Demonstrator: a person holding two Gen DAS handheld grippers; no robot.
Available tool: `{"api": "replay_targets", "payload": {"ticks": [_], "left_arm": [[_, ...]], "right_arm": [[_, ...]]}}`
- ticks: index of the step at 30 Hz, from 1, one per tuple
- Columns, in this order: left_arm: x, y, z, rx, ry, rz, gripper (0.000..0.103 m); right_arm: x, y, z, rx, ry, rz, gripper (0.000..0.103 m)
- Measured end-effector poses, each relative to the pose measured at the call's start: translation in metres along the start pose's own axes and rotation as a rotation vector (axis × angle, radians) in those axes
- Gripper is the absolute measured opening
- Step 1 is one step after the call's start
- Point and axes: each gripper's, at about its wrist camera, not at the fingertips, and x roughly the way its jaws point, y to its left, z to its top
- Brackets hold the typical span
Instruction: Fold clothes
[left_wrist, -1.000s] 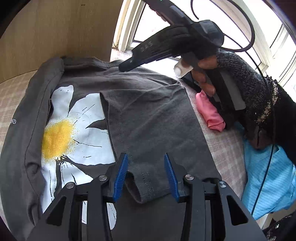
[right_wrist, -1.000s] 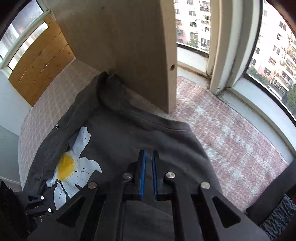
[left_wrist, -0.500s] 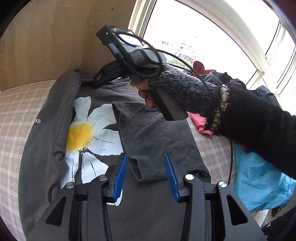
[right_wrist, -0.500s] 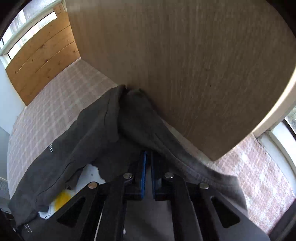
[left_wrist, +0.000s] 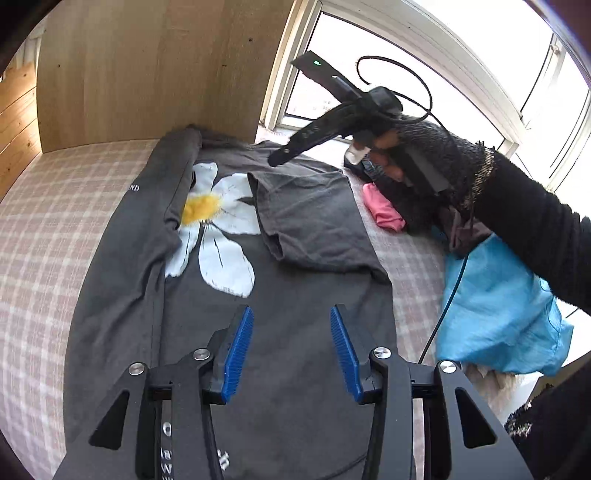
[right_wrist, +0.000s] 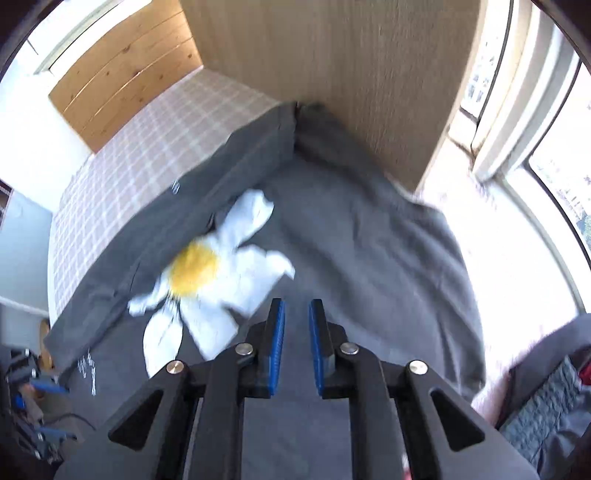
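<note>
**On the checked bed, a dark T-shirt lies half folded**

Across the checked bed (left_wrist: 48, 236) a dark grey T-shirt (left_wrist: 303, 350) lies flat, its white and yellow daisy print (left_wrist: 218, 236) facing up. One sleeve (left_wrist: 306, 221) is folded inward over the body of the shirt, covering part of the print; the opposite side is also turned in along its length. The collar end sits against a wooden panel (left_wrist: 147, 74) beside the window (left_wrist: 461, 74).

The left gripper (left_wrist: 291, 350) hangs over the lower part of the shirt with its blue pads wide apart and nothing between them. The right gripper (right_wrist: 295, 343) is above the middle of the shirt, near the daisy; its pads stand a narrow gap apart and hold nothing. In the left wrist view a hand (left_wrist: 391, 155) in a dark knitted sleeve (left_wrist: 517, 206) carries that right gripper above the shirt's far edge, with a black cable (left_wrist: 402, 85) looping off it.

Beside the shirt, toward the window, other clothes sit on the bed: a pink item (left_wrist: 384, 212) rolled small, a light blue garment (left_wrist: 498, 302) spread loosely, and dark pieces between them. No basket or box holds any of them. The right wrist view is blurred.
</note>
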Motion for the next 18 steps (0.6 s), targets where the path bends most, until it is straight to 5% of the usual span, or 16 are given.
{"api": "replay_targets", "payload": {"ticks": [5,9,13,18], "left_arm": [[-0.018,-0.018,-0.066,-0.079,0.081,-0.04,0.042],[-0.033,-0.041,-0.129,-0.125,0.138,-0.002,0.042],[-0.055,-0.057,-0.192,-0.177,0.168,0.033,0.042],[-0.07,-0.076,-0.248,-0.261,0.183,-0.025,0.042]], "right_arm": [[0.018,0.005,-0.063,-0.009,0.076,-0.057,0.019],[-0.011,-0.01,-0.07,0.071,0.042,-0.237,0.019],[-0.065,0.001,-0.089,0.139,-0.026,-0.109,0.021],[-0.084,0.049,-0.121,0.177,-0.055,-0.037,0.031]]}}
